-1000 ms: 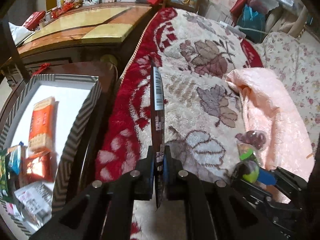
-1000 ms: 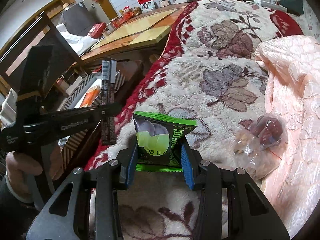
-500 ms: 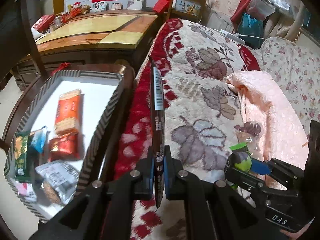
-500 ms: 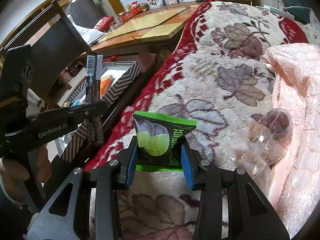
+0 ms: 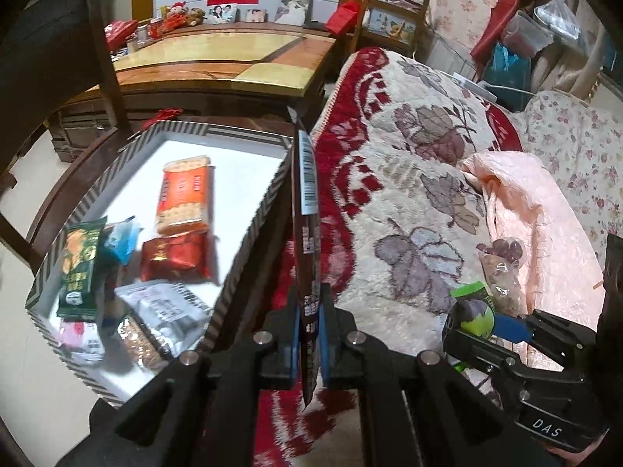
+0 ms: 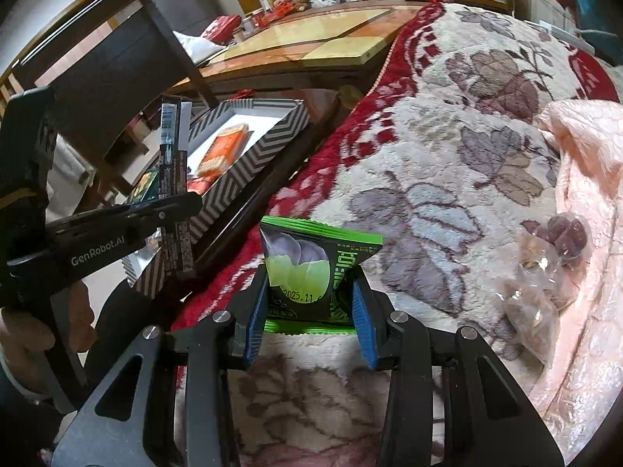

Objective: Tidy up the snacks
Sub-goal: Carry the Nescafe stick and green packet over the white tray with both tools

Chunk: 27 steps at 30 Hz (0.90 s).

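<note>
My left gripper (image 5: pixel 307 334) is shut on a long dark brown snack packet (image 5: pixel 307 210), held edge-on and upright beside the right wall of the striped box (image 5: pixel 249 229). That packet also shows in the right wrist view (image 6: pixel 175 194). My right gripper (image 6: pixel 309 311) is shut on a green snack packet (image 6: pixel 311 260) above the floral blanket; it also shows in the left wrist view (image 5: pixel 473 309). The box holds an orange cracker pack (image 5: pixel 185 194), a red packet (image 5: pixel 175 258), a green packet (image 5: pixel 80 268) and several others.
A clear bag of snacks (image 6: pixel 545 268) lies on the floral blanket (image 6: pixel 447 155) by a pink quilt (image 6: pixel 584 194). The box sits on a dark wooden chair (image 5: pixel 78 171). A wooden table (image 5: pixel 218 62) stands behind.
Both grippers have moved left toward the striped box with their packets still held. More of the box and its contents has come into the left wrist view.
</note>
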### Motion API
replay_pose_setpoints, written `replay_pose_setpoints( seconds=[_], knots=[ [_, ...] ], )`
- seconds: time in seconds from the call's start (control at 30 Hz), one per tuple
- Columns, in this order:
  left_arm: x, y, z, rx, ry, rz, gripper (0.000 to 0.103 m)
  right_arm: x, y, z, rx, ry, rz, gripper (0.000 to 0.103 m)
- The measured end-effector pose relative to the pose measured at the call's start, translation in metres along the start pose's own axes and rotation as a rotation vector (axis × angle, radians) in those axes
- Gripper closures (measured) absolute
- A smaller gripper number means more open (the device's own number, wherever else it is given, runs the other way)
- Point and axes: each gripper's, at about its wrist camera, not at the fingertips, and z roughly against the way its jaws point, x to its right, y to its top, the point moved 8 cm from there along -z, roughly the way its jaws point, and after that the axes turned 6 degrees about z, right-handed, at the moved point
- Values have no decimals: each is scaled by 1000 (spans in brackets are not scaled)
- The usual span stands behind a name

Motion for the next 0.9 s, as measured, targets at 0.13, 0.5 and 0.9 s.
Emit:
replay_pose_setpoints(
  seconds=[0.13,0.5,0.9],
  knots=[
    [-13,1,6,9,-1,25,94,-14,2,-4,-12,7,32,65],
    [-46,9,18,37,15,86,94,-48,18,-14,-24,29,108,64],
    [-92,12,24,50,47,172,94,-84,41,-30,-38,49,186,64]
  ],
)
